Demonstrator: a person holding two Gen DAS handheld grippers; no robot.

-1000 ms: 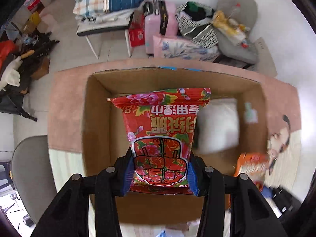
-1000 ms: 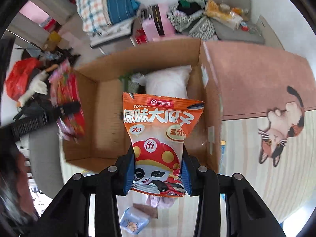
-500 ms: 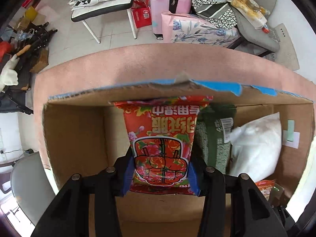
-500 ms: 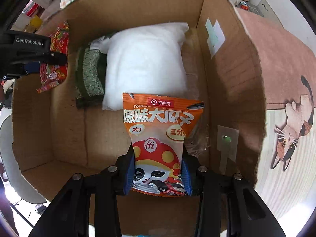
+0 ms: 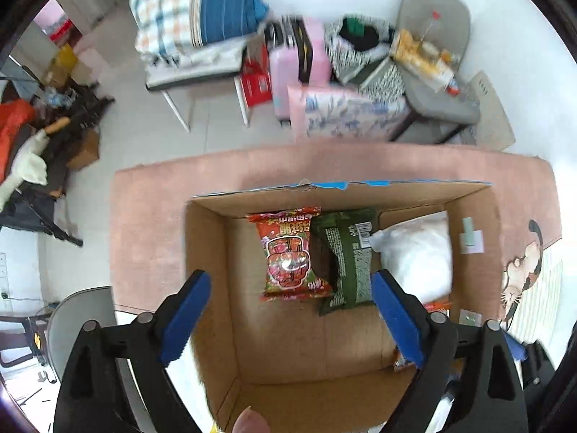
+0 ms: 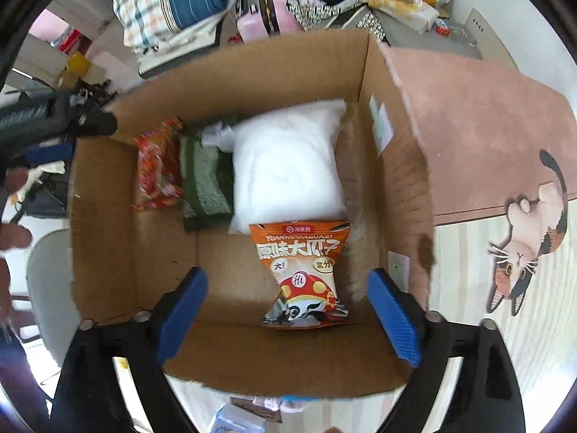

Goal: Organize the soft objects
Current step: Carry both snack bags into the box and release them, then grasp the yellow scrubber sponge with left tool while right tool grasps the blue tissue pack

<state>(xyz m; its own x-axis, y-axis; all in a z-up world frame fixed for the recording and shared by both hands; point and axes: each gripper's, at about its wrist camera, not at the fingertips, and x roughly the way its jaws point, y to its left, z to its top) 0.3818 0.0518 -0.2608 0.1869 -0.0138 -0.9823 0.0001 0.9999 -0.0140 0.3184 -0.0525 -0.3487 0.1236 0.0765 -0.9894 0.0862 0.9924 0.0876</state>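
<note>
An open cardboard box [image 5: 212, 274] [image 6: 396, 166] holds the soft packs. The red flowered snack bag [image 5: 290, 254] [image 6: 158, 166] lies on the box floor beside a green pack [image 5: 346, 252] [image 6: 203, 184] and a white pillow pack [image 5: 418, 252] [image 6: 288, 166]. The orange snack bag [image 6: 306, 274] lies in front of the white pack; a corner of it shows in the left wrist view [image 5: 438, 305]. My left gripper [image 5: 288, 319] is open and empty above the box. My right gripper [image 6: 286, 315] is open and empty above the orange bag.
The box stands on a pink mat [image 5: 151, 223] [image 6: 487, 133] with a cat picture [image 6: 523, 238]. A grey chair [image 5: 83, 310] stands at the left. A small packet [image 6: 234, 420] lies in front of the box. Chairs, a pink suitcase [image 5: 292, 61] and bags crowd the far floor.
Both grippers opened and let go of their bags, which now lie in the box. Both grippers have pulled back and up from the box.
</note>
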